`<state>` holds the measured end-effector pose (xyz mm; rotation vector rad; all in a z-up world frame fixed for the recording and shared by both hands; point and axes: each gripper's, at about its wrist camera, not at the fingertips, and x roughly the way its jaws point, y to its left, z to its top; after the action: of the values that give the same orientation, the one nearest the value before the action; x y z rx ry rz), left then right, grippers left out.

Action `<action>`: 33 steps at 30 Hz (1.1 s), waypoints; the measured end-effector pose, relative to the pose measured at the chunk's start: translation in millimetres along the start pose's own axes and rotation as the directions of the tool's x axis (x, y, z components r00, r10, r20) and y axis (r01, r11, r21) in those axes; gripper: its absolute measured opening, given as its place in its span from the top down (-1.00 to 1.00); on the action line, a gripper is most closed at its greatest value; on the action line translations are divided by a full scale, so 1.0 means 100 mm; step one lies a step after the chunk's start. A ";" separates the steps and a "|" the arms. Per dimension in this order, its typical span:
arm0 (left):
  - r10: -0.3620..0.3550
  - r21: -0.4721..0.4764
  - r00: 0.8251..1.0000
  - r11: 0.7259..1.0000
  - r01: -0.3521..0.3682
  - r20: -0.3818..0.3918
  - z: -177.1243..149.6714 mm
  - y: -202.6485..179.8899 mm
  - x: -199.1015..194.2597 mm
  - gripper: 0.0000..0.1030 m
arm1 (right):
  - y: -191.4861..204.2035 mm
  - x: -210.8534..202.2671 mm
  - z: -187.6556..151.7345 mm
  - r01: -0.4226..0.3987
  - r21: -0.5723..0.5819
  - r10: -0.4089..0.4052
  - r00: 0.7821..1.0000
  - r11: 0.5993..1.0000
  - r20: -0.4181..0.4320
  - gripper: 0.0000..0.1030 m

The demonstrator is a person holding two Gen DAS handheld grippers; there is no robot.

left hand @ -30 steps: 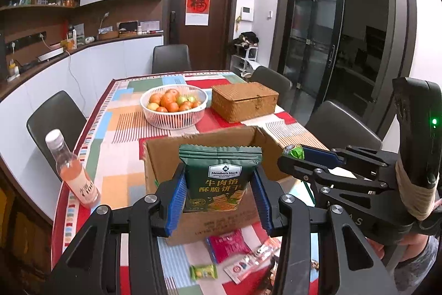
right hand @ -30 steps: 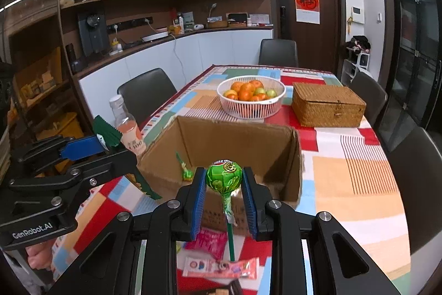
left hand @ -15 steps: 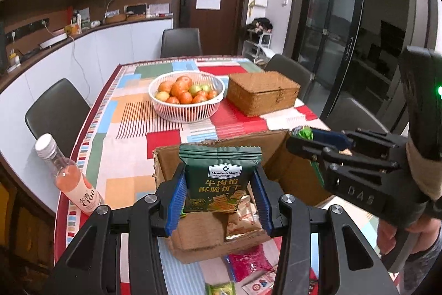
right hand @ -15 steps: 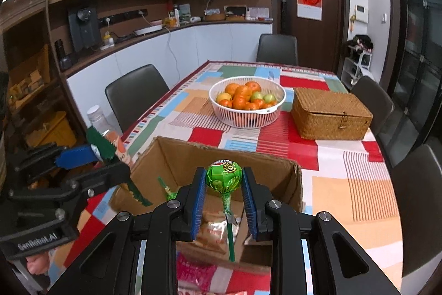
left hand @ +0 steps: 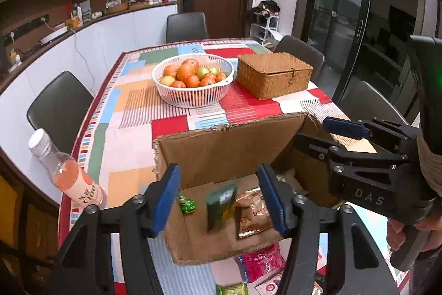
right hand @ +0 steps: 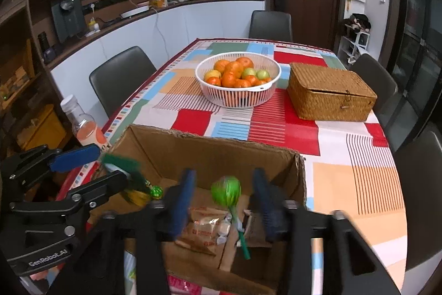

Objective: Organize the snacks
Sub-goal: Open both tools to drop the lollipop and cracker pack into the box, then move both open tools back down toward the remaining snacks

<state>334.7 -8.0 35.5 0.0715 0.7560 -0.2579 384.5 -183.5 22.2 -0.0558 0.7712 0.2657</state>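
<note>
An open cardboard box (left hand: 221, 145) (right hand: 210, 154) stands on the patterned tablecloth. My left gripper (left hand: 221, 195) is open above the box. The green snack packet (left hand: 221, 208) is blurred and free between its fingers, over brown packets (left hand: 252, 209) in the box. My right gripper (right hand: 222, 201) is open above the box. The green lollipop (right hand: 228, 194) is blurred between its spread fingers, over packets (right hand: 204, 228) inside. Each gripper shows in the other's view: the right one (left hand: 359, 145), the left one (right hand: 69, 170).
A pink drink bottle (left hand: 66, 176) (right hand: 85, 126) stands at the table's left edge. A white fruit basket (left hand: 193, 82) and a wicker box (left hand: 273, 75) sit behind the cardboard box. Loose red and green packets (left hand: 261, 263) lie in front of it. Chairs surround the table.
Both grippers moved over the box and opened. The green packet left the left gripper and the lollipop left the right gripper; both are dropping into the box.
</note>
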 end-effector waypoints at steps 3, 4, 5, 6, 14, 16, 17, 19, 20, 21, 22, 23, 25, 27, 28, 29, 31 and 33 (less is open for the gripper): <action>0.005 -0.006 1.000 1.000 -0.005 0.022 -0.06 0.01 -0.13 -0.17 | 0.03 -0.09 -0.06 0.011 -0.018 -0.011 1.000 1.000 0.017 -0.01; 0.002 -0.007 1.000 1.000 -0.002 0.029 -0.08 0.00 -0.19 -0.20 | 0.04 -0.13 -0.08 0.007 -0.019 -0.006 1.000 1.000 0.023 -0.01; 0.001 -0.007 0.999 1.000 -0.001 0.036 -0.11 0.00 -0.24 -0.22 | 0.06 -0.18 -0.11 -0.001 -0.021 0.002 1.000 1.000 0.031 -0.01; 0.004 -0.005 0.999 1.000 -0.004 0.045 -0.14 -0.01 -0.30 -0.22 | 0.09 -0.23 -0.15 -0.008 -0.025 0.009 0.999 1.000 0.037 -0.02; 0.010 0.021 0.996 1.000 -0.012 0.092 -0.47 -0.11 -0.70 -0.25 | 0.31 -0.56 -0.45 -0.039 -0.075 0.045 0.996 0.996 0.082 -0.15; 0.017 0.022 0.995 1.000 -0.019 0.098 -0.55 -0.13 -0.77 -0.28 | 0.35 -0.63 -0.54 -0.038 -0.088 0.045 0.995 0.995 0.083 -0.15; 0.018 0.024 0.995 1.000 -0.020 0.101 -0.61 -0.15 -0.81 -0.30 | 0.37 -0.68 -0.60 -0.033 -0.097 0.041 0.996 0.995 0.085 -0.15; 0.022 0.032 0.995 0.999 -0.025 0.097 -0.72 -0.19 -0.87 -0.31 | 0.39 -0.74 -0.68 -0.018 -0.110 0.028 0.996 0.994 0.086 -0.15; 0.021 0.036 0.995 0.999 -0.025 0.096 -0.77 -0.22 -0.89 -0.31 | 0.40 -0.77 -0.73 -0.010 -0.118 0.020 0.996 0.993 0.086 -0.15; 0.015 0.037 0.996 0.999 -0.019 0.093 -0.84 -0.25 -0.92 -0.31 | 0.41 -0.80 -0.79 -0.001 -0.124 0.012 0.996 0.992 0.084 -0.15; 0.008 0.043 0.996 0.999 -0.012 0.088 -0.89 -0.28 -0.93 -0.31 | 0.41 -0.83 -0.85 0.006 -0.129 0.004 0.997 0.992 0.080 -0.15; 0.001 0.048 0.997 0.999 -0.005 0.083 -0.95 -0.32 -0.95 -0.31 | 0.40 -0.85 -0.88 0.009 -0.131 0.001 0.997 0.991 0.076 -0.15; -0.009 0.051 0.997 0.999 0.006 0.076 -1.04 -0.37 -0.98 -0.31 | 0.38 -0.89 -1.01 0.013 -0.132 -0.006 0.998 0.991 0.060 -0.15; -0.033 0.061 0.998 0.998 0.029 0.059 -1.15 -0.44 -0.99 -0.32 | 0.35 -0.93 -1.12 0.017 -0.129 -0.012 0.999 0.992 0.042 -0.15; -0.042 0.068 0.998 0.997 0.039 0.050 -1.20 -0.48 -0.99 -0.32 | 0.34 -0.94 -1.17 0.019 -0.127 -0.014 0.999 0.992 0.035 -0.15; -0.050 0.072 0.998 0.996 0.047 0.042 -1.24 -0.52 -0.99 -0.33 | 0.32 -0.96 -1.24 0.021 -0.125 -0.019 1.000 0.992 0.022 -0.15; -0.069 0.093 0.997 0.993 0.067 0.020 -1.31 -0.61 -0.97 -0.33 | 0.28 -0.98 -1.33 0.023 -0.121 -0.023 1.000 0.992 0.004 -0.15; -0.079 0.107 0.997 0.991 0.079 -0.002 -1.39 -0.69 -0.93 -0.35 | 0.24 -0.98 -1.45 0.027 -0.111 -0.029 0.999 0.993 -0.024 -0.15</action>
<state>158.6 -33.6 0.2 0.1428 0.7435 -0.3742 212.0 -203.2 -12.4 -0.1749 0.7802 0.2815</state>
